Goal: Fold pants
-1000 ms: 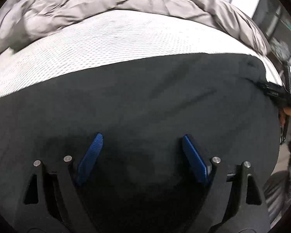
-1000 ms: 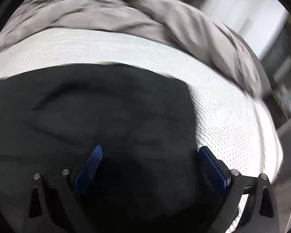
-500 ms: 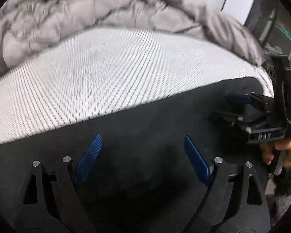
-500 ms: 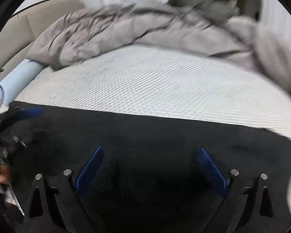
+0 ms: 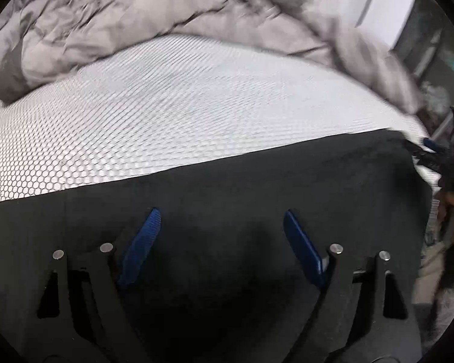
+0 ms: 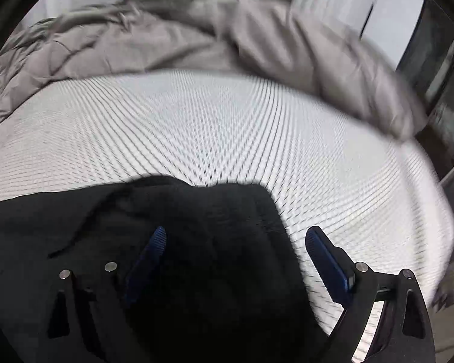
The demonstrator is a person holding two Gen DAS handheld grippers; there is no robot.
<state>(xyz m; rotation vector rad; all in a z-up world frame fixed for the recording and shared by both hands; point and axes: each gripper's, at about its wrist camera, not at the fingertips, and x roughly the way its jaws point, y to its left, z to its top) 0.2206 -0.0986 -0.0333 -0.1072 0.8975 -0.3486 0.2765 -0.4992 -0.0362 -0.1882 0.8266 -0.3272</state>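
The black pants lie flat on the white mesh mattress, filling the lower half of the left wrist view. My left gripper is open and empty just above the dark cloth. In the right wrist view the pants' right end lies bunched with a rounded corner. My right gripper is open over that end, its left finger above the cloth and its right finger above the mattress. It also shows at the right edge of the left wrist view, by the pants' corner.
A crumpled grey duvet is heaped along the far side of the mattress, also in the right wrist view. The mattress ends at the right, with dark furniture and a window beyond.
Both views have swung. The right wrist view turned from the pants' long edge back to their right end. The left view dropped slightly, with more cloth under the fingers. Both grippers stayed open.
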